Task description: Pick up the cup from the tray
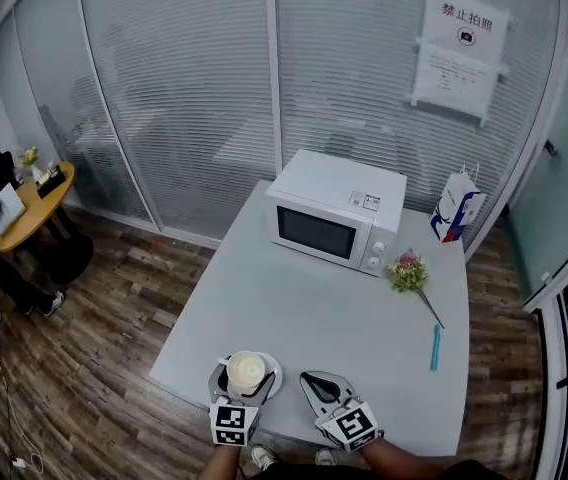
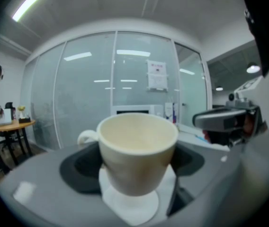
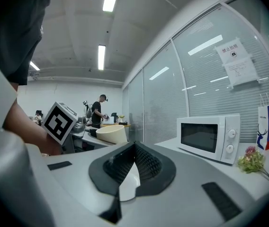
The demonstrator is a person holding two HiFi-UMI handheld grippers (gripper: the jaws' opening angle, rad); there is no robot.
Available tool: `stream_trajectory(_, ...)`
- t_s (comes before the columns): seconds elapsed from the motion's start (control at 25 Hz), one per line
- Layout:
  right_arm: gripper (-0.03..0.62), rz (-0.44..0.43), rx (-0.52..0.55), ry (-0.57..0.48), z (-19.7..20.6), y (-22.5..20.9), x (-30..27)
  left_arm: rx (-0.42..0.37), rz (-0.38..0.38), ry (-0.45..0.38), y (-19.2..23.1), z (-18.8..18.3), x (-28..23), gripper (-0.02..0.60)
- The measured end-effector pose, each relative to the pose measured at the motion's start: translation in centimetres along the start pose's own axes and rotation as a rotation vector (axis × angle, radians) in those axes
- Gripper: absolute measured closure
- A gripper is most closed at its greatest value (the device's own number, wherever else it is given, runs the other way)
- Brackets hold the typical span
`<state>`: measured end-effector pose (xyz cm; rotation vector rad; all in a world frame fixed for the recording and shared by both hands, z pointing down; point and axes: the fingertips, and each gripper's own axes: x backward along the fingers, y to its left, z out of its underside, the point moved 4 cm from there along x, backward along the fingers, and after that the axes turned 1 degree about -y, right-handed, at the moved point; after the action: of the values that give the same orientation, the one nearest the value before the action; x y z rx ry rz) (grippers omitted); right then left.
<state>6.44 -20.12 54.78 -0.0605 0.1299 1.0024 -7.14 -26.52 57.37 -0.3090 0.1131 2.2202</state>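
Observation:
A cream cup (image 1: 246, 370) stands over a small white tray (image 1: 273, 377) near the table's front edge. My left gripper (image 1: 245, 376) is shut on the cup, one jaw on each side of it. In the left gripper view the cup (image 2: 137, 150) fills the gap between the dark pads (image 2: 80, 167), its handle points left, and the white tray (image 2: 132, 207) lies just under its base. My right gripper (image 1: 316, 379) rests to the right of the tray, shut and holding nothing. The right gripper view shows its jaws (image 3: 133, 161) pressed together and the cup (image 3: 111, 134) off to the left.
A white microwave (image 1: 336, 210) stands at the back of the grey table (image 1: 294, 308). A small flower bunch (image 1: 409, 273), a blue pen (image 1: 435, 348) and a paper bag (image 1: 456, 208) lie on the right side. Glass walls run behind; a round wooden table (image 1: 34, 203) is far left.

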Motion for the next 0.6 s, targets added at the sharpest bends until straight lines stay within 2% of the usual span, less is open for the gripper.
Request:
stream_trajectory(0.36,0.605,0.008,0.054,-0.144,-6.8,-0.2,1.5,-0.001,0.042,-0.079,-1.3,-4.6,2.0,0.155)
stream_trajectory(0.6,0.605,-0.008,0.165,-0.202,-8.9,-0.6,1.4,-0.005,0.026,-0.113,-1.9,-6.5,3.0,0.155)
